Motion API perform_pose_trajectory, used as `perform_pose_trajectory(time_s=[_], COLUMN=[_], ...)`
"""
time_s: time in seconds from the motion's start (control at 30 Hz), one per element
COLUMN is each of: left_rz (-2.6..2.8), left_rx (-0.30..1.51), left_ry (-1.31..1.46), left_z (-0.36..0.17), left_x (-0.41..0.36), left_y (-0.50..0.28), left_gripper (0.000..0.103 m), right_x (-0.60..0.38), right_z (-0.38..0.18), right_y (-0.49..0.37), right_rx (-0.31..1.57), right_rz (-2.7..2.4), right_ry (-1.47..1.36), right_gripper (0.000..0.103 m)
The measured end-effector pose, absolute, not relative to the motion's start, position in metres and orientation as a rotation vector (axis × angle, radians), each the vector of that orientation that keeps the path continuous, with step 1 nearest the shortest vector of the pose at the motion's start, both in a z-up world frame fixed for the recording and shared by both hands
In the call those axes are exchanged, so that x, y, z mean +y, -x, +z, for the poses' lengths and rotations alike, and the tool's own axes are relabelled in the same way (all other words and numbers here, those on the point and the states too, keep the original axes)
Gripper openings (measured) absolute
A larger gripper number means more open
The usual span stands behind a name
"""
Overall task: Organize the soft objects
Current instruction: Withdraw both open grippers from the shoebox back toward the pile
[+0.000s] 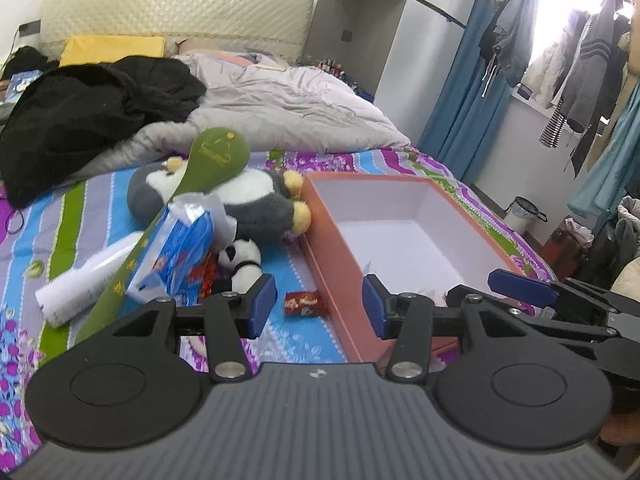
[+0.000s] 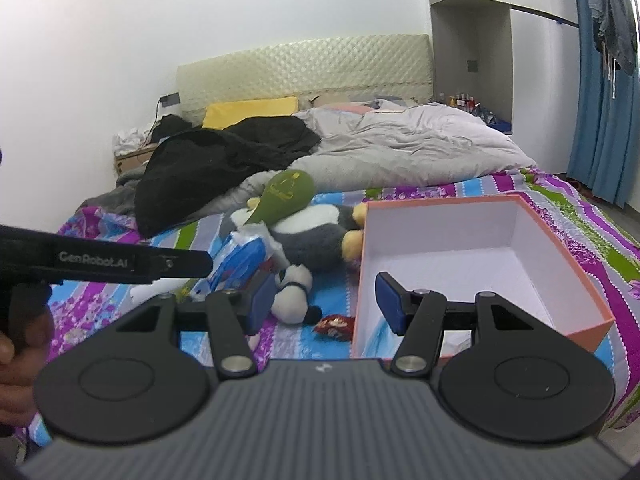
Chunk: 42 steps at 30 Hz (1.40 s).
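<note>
A grey and white penguin plush (image 1: 256,204) (image 2: 316,236) lies on the striped bed, left of an open orange box (image 1: 320,224) (image 2: 596,312) with a white, empty inside. A small panda plush (image 1: 242,258) (image 2: 294,292) lies in front of the penguin. A green fan (image 1: 212,160) (image 2: 286,196) leans across the penguin. A blue tissue pack (image 1: 176,252) (image 2: 236,264) and a red snack packet (image 1: 302,303) (image 2: 334,325) lie nearby. My left gripper (image 1: 320,307) is open and empty, above the box's near left wall. My right gripper (image 2: 326,304) is open and empty, near the panda and the box.
A white tube (image 1: 88,276) lies at the left. A black coat (image 1: 92,108) (image 2: 216,164) and a grey duvet (image 1: 288,108) (image 2: 408,148) cover the far bed. Blue curtains (image 1: 464,92) and hanging clothes (image 1: 576,60) stand at the right. The left gripper's body (image 2: 100,262) crosses the right wrist view.
</note>
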<state>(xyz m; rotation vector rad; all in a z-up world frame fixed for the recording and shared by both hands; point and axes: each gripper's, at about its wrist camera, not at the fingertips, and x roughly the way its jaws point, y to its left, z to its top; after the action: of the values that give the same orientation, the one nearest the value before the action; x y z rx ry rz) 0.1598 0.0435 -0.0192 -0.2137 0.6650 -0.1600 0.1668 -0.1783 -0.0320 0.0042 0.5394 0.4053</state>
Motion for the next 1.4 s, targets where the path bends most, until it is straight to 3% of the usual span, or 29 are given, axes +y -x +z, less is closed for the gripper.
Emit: perform_pose_trajectory(time_s=[0.73, 1.4], left_rz=[-0.072, 0.025], left_rx=[0.787, 0.847], left_ry=[0.261, 0.369], left_z=[-0.089, -0.17], left_x=[0.077, 0.13], left_y=[-0.117, -0.181], left_gripper=[0.055, 0.059], right_x=[-0.154, -0.079], right_z=[-0.088, -0.143], right_y=[-0.124, -0.171], right_rx=[0.608, 0.618], right_rz=[0.399, 0.434], right_ry=[0.08, 0.279], right_gripper=[0.058, 0.058])
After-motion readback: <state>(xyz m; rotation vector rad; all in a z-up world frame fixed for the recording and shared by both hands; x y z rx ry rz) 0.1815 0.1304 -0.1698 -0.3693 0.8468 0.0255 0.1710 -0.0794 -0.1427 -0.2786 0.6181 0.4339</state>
